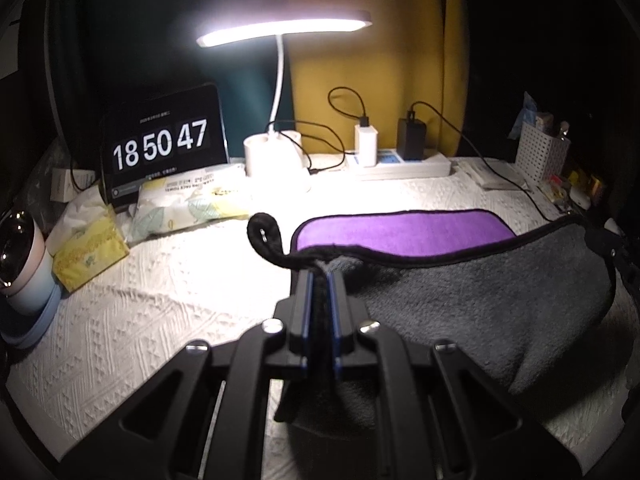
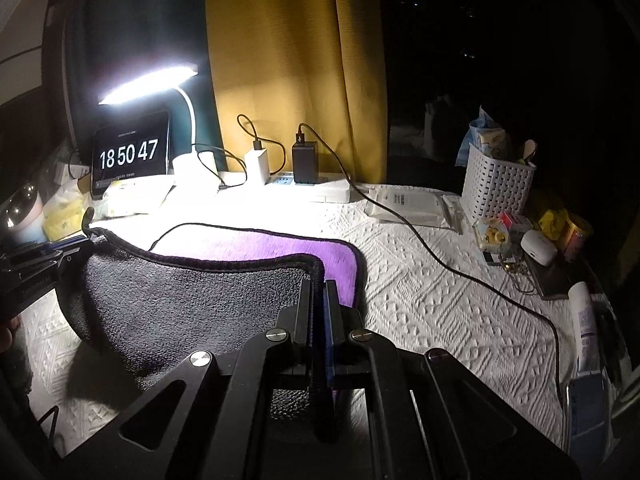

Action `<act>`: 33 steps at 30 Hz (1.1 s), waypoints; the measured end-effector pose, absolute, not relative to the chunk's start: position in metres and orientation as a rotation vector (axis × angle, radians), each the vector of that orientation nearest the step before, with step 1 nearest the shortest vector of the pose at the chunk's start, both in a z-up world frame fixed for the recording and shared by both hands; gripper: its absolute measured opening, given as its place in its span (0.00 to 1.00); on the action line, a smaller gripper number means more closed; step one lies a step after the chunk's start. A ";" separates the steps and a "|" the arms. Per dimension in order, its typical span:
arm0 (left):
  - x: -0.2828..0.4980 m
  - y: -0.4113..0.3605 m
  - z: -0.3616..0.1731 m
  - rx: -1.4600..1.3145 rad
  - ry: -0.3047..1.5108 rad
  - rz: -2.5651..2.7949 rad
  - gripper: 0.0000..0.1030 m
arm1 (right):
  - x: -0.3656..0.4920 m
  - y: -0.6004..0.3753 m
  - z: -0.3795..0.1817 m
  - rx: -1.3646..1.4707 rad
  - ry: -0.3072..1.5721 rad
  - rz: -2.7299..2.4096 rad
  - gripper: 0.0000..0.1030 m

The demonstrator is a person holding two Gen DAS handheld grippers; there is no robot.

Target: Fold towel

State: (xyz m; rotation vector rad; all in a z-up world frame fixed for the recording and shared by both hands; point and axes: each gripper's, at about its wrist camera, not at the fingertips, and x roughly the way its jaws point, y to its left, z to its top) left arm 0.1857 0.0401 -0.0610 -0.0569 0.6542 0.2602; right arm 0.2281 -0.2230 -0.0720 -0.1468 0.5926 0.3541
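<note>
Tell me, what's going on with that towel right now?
Left gripper and right gripper clamp towel corners. Grey half lifted over purple. Nothing blocking.

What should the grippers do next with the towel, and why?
Probably carry the lifted edge forward and lay it down. Left gripper and right gripper each pinch a corner of the towel, grey side raised, purple part flat beyond.

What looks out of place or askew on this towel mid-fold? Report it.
The towel is lifted at two corners, left gripper and right gripper clamped on it. Its black hanging loop curls free beside the left gripper. Otherwise nothing stands out.
</note>
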 end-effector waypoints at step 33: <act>0.246 0.054 -0.055 -0.070 0.519 0.206 0.08 | 0.280 -0.224 -0.082 -0.147 0.561 0.262 0.04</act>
